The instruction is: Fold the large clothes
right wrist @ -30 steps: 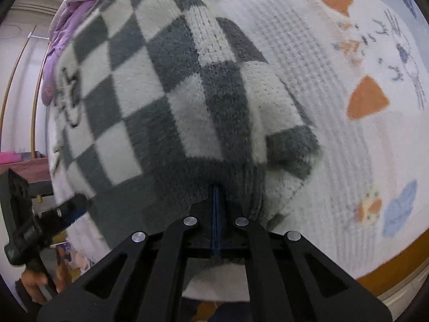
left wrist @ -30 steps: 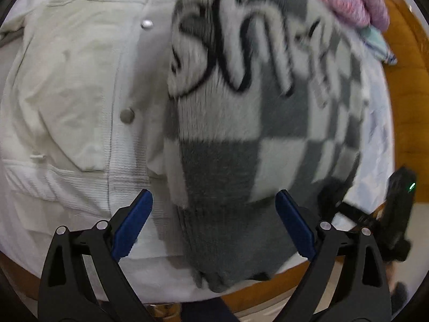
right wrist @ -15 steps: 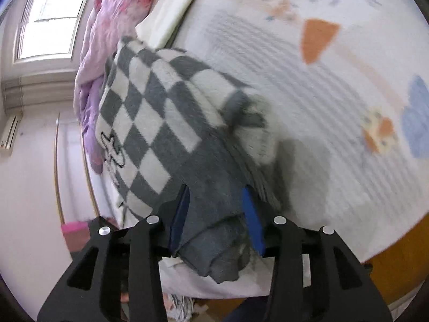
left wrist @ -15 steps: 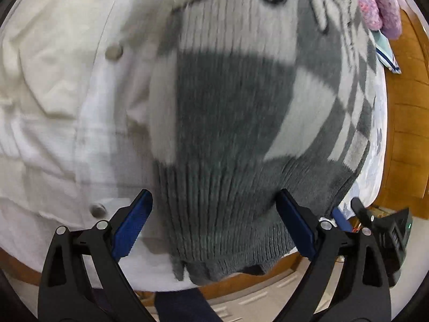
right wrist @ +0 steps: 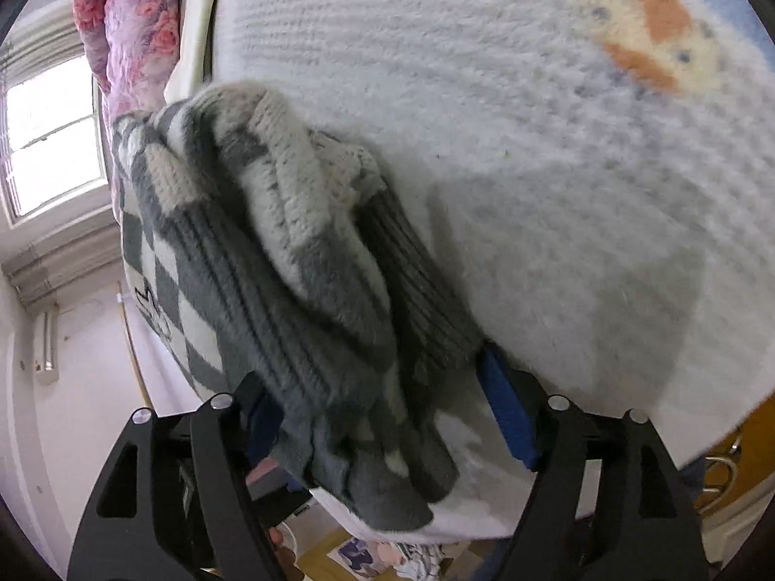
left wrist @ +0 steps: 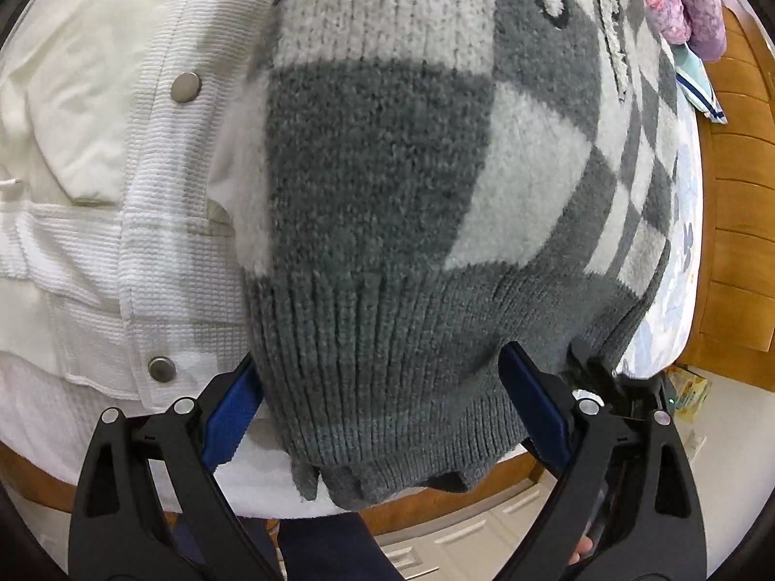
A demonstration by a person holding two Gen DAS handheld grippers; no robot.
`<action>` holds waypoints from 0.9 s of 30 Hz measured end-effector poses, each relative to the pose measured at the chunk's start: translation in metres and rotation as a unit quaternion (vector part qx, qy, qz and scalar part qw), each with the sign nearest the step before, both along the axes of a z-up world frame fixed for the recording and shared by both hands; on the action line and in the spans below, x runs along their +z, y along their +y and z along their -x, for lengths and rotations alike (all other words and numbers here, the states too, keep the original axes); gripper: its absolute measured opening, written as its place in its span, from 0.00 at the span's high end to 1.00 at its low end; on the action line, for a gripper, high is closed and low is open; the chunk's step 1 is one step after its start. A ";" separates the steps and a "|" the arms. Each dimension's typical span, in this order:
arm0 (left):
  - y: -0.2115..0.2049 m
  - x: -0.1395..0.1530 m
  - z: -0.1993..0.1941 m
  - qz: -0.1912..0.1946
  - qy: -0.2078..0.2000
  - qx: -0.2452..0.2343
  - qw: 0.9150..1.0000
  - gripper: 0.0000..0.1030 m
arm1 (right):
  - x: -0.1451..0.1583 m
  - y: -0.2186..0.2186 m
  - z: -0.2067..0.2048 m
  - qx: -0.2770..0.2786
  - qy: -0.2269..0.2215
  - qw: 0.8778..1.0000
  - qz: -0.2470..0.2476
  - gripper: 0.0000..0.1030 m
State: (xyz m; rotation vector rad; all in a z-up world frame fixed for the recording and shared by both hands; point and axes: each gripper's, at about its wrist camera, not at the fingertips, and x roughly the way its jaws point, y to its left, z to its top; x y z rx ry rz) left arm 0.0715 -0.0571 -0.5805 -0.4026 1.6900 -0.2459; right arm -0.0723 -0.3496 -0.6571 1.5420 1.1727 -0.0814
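Left wrist view: a grey-and-white checked sweater (left wrist: 387, 169) lies on the bed ahead of both sets of spread fingers.

Beyond the right gripper (right wrist: 382, 416), the bed's pale blanket (right wrist: 533, 145) with orange patches fills the view; a white snap-button jacket (left wrist: 121, 193) lies left of the left gripper (left wrist: 382, 406), touching the sweater. The sweater's ribbed hem sits between the left gripper's wide-apart blue fingers (left wrist: 227, 416), ungripped. Its bunched corner lies loose between the right gripper's parted fingers (right wrist: 503, 411). A pink fleece (right wrist: 131, 24) lies far beyond, upper left.
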 end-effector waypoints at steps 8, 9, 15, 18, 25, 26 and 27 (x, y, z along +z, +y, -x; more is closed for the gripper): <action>0.027 0.000 -0.023 0.049 0.021 0.026 0.998 0.10 | 0.009 -0.001 -0.011 -0.039 -0.060 0.997 -0.017 0.33; 0.031 0.001 -0.026 0.054 0.024 0.028 0.998 0.10 | 0.006 0.000 -0.012 -0.037 -0.055 0.998 -0.014 0.33; 0.053 0.012 -0.046 0.078 0.025 0.033 0.996 0.10 | -0.008 0.003 -0.029 -0.048 -0.037 0.998 0.002 0.30; 0.063 0.026 -0.061 0.085 0.002 0.032 0.996 0.10 | 0.014 0.003 -0.029 -0.045 -0.045 0.998 0.022 0.56; 0.056 0.067 -0.135 0.048 -0.090 -0.002 0.995 0.10 | 0.025 0.004 -0.036 -0.038 -0.034 0.998 0.036 0.59; 0.053 0.066 -0.148 0.045 -0.091 -0.007 0.995 0.10 | 0.024 0.004 -0.036 -0.040 -0.034 0.998 0.036 0.59; 0.051 0.065 -0.155 0.038 -0.091 -0.012 0.995 0.10 | 0.024 0.004 -0.038 -0.041 -0.035 0.998 0.037 0.59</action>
